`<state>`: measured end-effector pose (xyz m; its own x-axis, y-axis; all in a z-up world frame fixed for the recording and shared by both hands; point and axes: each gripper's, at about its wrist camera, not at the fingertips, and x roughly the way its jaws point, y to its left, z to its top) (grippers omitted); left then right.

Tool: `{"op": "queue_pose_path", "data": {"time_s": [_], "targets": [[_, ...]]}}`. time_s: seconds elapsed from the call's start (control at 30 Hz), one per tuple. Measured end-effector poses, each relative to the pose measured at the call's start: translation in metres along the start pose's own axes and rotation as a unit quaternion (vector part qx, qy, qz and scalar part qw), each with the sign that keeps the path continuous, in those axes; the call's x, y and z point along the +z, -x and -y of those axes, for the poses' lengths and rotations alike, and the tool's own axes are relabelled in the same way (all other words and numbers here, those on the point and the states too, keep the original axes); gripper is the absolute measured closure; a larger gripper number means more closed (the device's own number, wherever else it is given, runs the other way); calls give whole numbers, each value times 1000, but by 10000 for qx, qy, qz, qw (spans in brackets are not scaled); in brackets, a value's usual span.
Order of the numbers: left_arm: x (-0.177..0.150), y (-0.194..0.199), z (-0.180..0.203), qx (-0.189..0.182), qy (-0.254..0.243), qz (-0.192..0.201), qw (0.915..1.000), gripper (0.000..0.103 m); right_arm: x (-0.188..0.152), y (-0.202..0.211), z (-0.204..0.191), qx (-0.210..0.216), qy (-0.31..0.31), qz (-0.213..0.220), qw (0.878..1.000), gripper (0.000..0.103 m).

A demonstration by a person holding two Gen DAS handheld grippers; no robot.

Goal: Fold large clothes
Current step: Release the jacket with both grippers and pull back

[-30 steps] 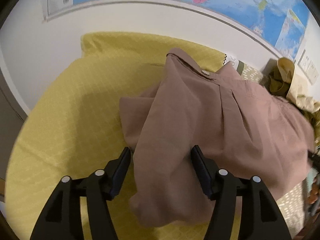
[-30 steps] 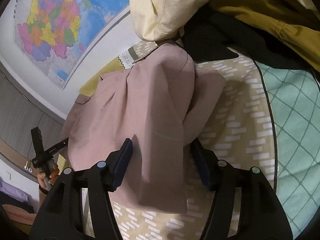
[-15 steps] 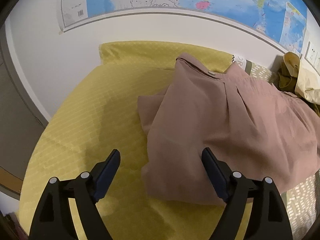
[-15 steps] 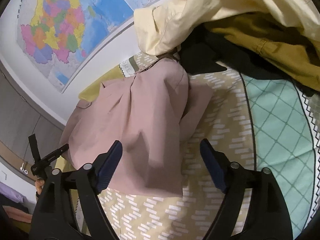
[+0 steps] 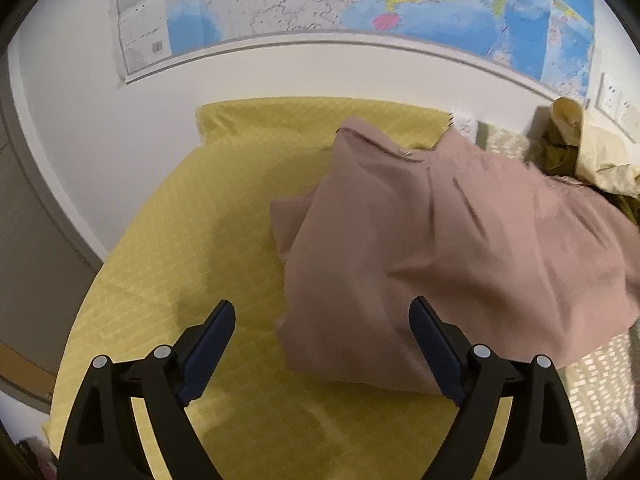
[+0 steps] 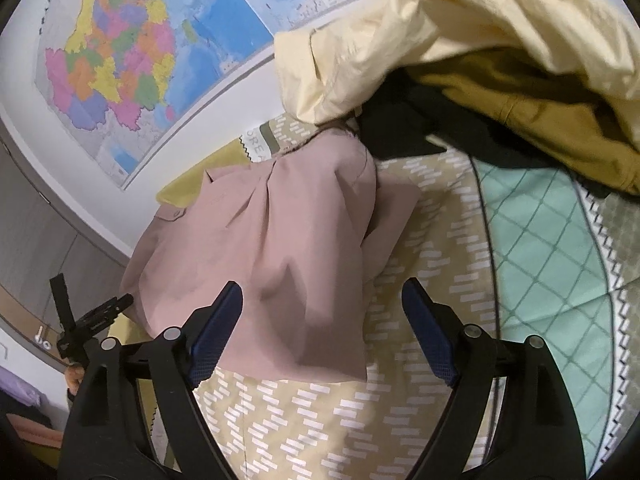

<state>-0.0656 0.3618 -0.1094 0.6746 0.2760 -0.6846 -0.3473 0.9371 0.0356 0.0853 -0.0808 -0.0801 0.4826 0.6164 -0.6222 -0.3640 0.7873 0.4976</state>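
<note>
The dusty-pink shirt (image 5: 460, 248) lies folded into a loose bundle on the bed, partly on the yellow checked cover (image 5: 192, 248) and partly on the beige cover with white dashes (image 6: 432, 240). Its collar end, with a small button visible, points toward the wall.

Left gripper (image 5: 322, 332): the jaws stand wide apart and have just been opening. The pads press on nothing. The near corner of the shirt lies below and between the two fingers, closer to the right finger (image 5: 436, 352); the left finger (image 5: 208, 344) is over bare yellow cover.

Right gripper (image 6: 322, 328): the jaws stand wide apart and widened earlier in the past second. The near edge of the shirt lies below the gap, with the left finger (image 6: 216, 336) over the pink cloth and the right finger (image 6: 428, 336) over the beige cover. No cloth is clamped.

In the right wrist view, the left gripper (image 6: 92, 320) shows at the lower left edge, held by a hand (image 6: 74, 378).

Beyond the shirt, near the wall, lies a heap of other clothes: a pale yellow garment (image 6: 460, 28) on top, an ochre garment (image 6: 540, 120) beneath it and a black garment (image 6: 408, 128) below that. A mint-green quilted cover (image 6: 540, 260) adjoins the beige cover. A coloured map (image 5: 360, 0) hangs on the white wall above the bed.
</note>
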Motion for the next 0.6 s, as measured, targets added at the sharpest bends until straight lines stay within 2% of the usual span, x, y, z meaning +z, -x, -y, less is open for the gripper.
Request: {"op": "queue_pose_path", "data": {"time_s": [0.1, 0.23, 0.3, 0.4, 0.5, 0.6], "targets": [[5, 3, 0, -167, -11, 97, 9998, 14, 2, 7, -6, -60, 156, 96, 9998, 22], [10, -5, -1, -121, 24, -43, 9999, 14, 3, 8, -13, -160, 295, 137, 9993, 22], [6, -5, -8, -447, 277, -256, 9983, 14, 2, 9, -10, -173, 185, 90, 9996, 17], [-9, 1, -20, -665, 508, -368, 9958, 14, -6, 11, 0, -63, -57, -59, 9999, 16], [-23, 10, -24, -357, 505, -393, 9973, 14, -13, 21, -2, -325, 59, 10, 9995, 16], [-27, 24, -16, -223, 441, -194, 9986, 12, -16, 41, -16, -387, 290, 413, 9980, 16]]}}
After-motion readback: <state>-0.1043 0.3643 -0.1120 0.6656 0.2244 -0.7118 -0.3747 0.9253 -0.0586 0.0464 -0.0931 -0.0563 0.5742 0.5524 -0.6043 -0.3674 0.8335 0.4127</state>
